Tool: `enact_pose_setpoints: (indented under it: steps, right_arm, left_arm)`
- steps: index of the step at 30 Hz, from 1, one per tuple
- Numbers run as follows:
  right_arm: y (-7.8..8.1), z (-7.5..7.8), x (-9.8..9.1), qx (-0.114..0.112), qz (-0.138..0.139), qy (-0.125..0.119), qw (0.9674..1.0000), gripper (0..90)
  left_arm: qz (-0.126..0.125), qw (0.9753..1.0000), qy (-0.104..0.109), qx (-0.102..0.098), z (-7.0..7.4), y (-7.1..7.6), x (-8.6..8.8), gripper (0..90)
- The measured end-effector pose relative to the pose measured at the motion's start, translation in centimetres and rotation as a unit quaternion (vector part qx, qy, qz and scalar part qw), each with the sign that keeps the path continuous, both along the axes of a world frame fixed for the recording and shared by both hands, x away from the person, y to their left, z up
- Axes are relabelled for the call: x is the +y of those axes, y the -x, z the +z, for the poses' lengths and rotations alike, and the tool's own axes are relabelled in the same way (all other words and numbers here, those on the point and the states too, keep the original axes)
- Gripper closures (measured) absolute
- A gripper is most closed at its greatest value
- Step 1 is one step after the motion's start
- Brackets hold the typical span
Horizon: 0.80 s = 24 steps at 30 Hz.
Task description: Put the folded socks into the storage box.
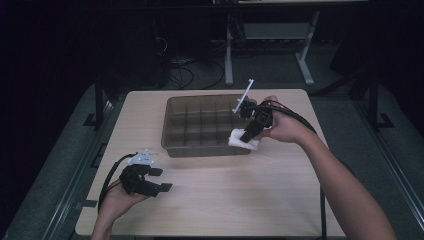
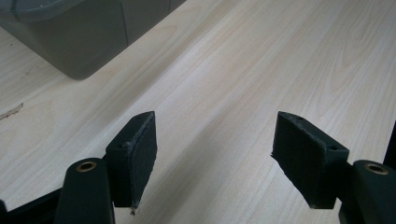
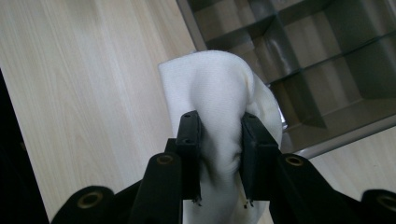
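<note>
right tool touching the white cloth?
Touching. Right gripper view: right tool has both jaws pinched into the white cloth, fabric bunched between them.

A pale wooden table (image 1: 215,200) bears a translucent grey divided bin (image 1: 172,135) near its far middle; the right gripper (image 1: 245,137) holds a white cloth (image 1: 239,141) at the bin's near right corner, jaws pinched on it; the left gripper (image 1: 162,180) rests near the table's near left corner, jaws spread
</note>
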State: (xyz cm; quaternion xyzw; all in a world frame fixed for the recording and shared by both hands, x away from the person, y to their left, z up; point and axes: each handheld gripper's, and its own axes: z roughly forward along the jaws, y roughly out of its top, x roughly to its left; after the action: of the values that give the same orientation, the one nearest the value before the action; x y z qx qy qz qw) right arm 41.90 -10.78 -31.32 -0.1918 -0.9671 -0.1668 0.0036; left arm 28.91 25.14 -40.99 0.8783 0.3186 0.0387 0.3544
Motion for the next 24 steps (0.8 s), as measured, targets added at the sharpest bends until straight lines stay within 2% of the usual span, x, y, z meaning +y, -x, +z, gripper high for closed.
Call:
enact_pose_setpoints:
  steps: [7,14,24]
  right_arm:
    - [-1.2,0.9,0.3,-0.005,-0.002,0.004,1.0000,71.6]
    - [-2.5,0.8,0.6,-0.005,-0.007,0.006,0.9999,71.6]
    - [-4.1,-1.0,0.7,0.003,-0.016,0.021,0.9996,71.6]
  left_arm:
    - [0.000,1.0000,-0.001,0.001,-0.1,-0.1,0.1,30.3]
    - [0.005,1.0000,0.001,0.005,-0.3,0.0,0.3,30.2]
    - [0.005,1.0000,0.000,0.004,-0.3,0.0,0.5,30.0]
